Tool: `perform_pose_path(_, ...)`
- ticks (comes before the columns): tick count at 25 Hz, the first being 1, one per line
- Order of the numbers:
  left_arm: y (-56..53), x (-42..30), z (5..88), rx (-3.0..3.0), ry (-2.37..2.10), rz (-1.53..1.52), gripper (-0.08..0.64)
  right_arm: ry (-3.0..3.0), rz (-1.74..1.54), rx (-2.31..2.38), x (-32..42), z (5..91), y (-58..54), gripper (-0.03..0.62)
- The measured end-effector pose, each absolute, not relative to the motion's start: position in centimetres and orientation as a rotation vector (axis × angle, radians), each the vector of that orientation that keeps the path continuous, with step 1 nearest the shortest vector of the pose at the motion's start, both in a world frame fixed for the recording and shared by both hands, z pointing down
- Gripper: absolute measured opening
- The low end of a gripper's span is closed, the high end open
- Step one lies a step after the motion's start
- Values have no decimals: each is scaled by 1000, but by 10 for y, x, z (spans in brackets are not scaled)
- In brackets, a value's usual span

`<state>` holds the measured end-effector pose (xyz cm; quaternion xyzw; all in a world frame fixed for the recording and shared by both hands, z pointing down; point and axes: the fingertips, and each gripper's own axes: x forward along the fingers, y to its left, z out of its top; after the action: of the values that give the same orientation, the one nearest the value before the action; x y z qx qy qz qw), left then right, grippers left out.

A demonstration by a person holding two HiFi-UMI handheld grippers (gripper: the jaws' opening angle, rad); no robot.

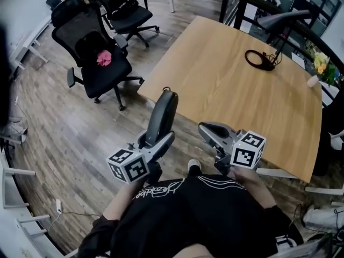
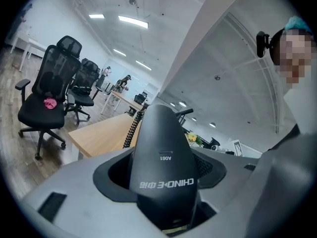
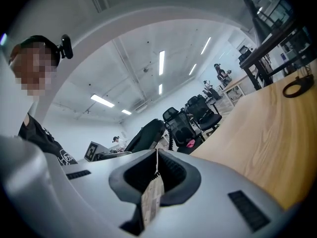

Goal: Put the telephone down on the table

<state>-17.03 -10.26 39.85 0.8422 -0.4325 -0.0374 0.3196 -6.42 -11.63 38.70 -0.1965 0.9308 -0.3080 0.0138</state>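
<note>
A black telephone handset (image 1: 162, 116) stands upright in my left gripper (image 1: 157, 140), held over the floor just short of the wooden table's (image 1: 242, 90) near corner. In the left gripper view the handset (image 2: 161, 157) fills the space between the jaws and its coiled cord (image 2: 132, 125) runs off behind it. My right gripper (image 1: 207, 129) hovers beside it at the table's near edge, jaws together. In the right gripper view a small paper tag (image 3: 152, 200) hangs at the seam of the closed jaws; whether it is pinched there I cannot tell.
A black coiled cable (image 1: 260, 59) lies on the table's far side, with a dark lamp arm (image 1: 282, 19) above it. Yellow flowers (image 1: 321, 63) stand at the right edge. Two black office chairs (image 1: 97, 52) stand on the wood floor at the left, one with a pink thing (image 1: 104, 58) on its seat.
</note>
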Motion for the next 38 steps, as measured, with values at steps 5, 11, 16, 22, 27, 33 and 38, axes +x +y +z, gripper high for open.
perform_pose_path(5,-164,-160,395,2211,-1148,-103,288,2898,-944,-616,-50,380,-177,40)
perform_pose_path(11,-208,-134,386,2242,-1159,-98,288,2891,-912,-602,-27,375,-220,40)
perform_pose_path(16,-220,-125,386,2243,-1169,-67,288,2879,-910,-601,-19,374,-233,40)
perform_pose_path(22,-236,-124,402,2211,-1152,-40,288,2867,-940,-627,-12,386,-242,40)
perform_pose_path(27,-256,-128,412,2199,-1147,-10,288,2856,-948,-675,-7,390,-256,40)
perform_pose_path(33,-294,-130,427,2185,-1125,25,288,2825,-986,-742,-2,400,-283,40)
perform_pose_path(38,-331,-135,444,2151,-1102,61,288,2796,-1028,-778,-2,410,-314,40)
